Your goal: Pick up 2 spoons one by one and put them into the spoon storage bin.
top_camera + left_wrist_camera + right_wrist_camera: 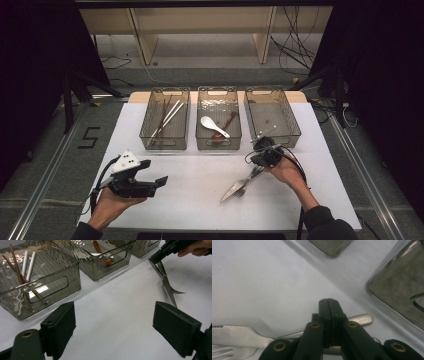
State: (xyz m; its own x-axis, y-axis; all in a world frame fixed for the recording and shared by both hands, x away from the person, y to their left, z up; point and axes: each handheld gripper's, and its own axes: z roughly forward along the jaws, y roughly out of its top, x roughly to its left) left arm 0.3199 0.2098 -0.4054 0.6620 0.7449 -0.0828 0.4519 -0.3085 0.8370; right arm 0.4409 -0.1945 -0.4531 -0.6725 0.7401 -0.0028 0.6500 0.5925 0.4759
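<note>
Smoky plastic bins (164, 134) beyond both claws: chopsticks (166, 117) in one, spoons (215, 126) in the middle, third bare. Right claw (261, 163) pinched onto knife (235, 188) and fork (227, 351) handles on table. Left claw (156, 181) gaping, holding nothing.

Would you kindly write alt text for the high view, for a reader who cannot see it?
On a white table, the person's right tool grips the handles of a steel knife and fork, while the left tool hovers open. Behind stand three smoky clear plastic bins: the left bin holds chopsticks, the middle bin a white ceramic spoon, and the right bin looks empty.
</note>
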